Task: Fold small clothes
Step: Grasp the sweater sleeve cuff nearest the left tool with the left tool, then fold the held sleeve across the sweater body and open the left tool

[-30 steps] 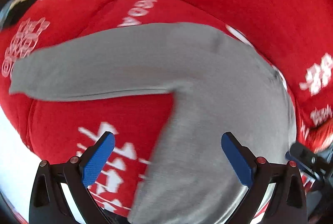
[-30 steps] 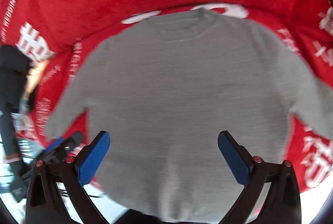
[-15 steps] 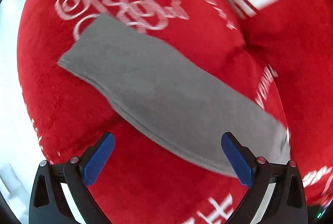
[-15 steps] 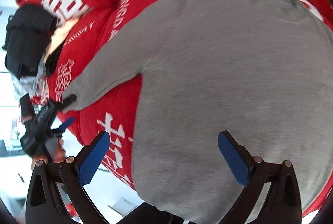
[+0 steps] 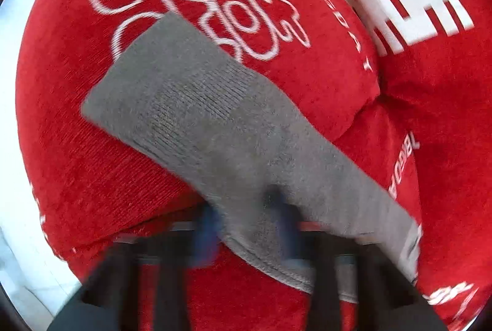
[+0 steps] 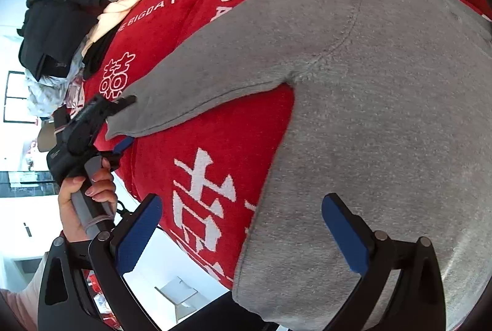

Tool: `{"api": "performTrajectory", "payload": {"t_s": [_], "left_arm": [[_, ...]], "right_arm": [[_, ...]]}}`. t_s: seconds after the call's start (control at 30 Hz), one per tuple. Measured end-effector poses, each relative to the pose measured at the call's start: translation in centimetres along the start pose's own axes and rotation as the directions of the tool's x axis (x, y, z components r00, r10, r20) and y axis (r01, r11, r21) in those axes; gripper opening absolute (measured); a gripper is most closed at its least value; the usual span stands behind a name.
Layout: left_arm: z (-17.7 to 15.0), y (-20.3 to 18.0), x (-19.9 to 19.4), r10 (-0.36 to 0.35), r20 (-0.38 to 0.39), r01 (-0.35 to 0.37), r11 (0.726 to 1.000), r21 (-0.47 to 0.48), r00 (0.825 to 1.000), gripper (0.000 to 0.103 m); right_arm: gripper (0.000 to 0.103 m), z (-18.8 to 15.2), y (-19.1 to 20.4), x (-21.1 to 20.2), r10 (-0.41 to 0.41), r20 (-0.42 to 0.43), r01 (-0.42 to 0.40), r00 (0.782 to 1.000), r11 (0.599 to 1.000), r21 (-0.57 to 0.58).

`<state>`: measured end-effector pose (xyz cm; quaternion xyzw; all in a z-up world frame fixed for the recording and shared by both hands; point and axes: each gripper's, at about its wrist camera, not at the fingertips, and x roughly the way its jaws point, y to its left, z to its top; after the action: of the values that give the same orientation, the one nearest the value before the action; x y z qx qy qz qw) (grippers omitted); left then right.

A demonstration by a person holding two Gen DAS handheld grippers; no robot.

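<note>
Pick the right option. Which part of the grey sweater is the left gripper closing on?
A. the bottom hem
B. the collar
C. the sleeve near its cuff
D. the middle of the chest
C: in the right wrist view the left gripper sits at the sleeve end of the sweater, jaws closing with fabric between them.

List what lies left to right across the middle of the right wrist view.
Pile of dark clothes → left tongs, at the sleeve's cuff → grey sleeve → sweater body, all on a red cover.
</note>
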<state>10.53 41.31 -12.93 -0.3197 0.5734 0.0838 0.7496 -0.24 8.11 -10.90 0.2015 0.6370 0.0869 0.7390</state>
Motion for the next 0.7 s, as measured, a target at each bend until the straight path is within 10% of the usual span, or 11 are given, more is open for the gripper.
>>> {"api": "performTrajectory", "payload": {"t_s": [0.4,0.7], "left_arm": [[-1.9,-11.5,-5.7,-0.179,0.055,0.149,0.927,0.343,0.982,0.011],[-13.8,-28.2,-6.1,-0.352,-0.147,0.368,0.721,0.587,0.924,0.011]], "right_arm": [[0.103,-1.9,-3.3,-3.4,0.048,0.082,-0.052,0.996,0.998,0.045],[0.103,-4.0,-10.9,-9.1,-0.042,0.148,0.021,0.988,0.990,0.141]]}}
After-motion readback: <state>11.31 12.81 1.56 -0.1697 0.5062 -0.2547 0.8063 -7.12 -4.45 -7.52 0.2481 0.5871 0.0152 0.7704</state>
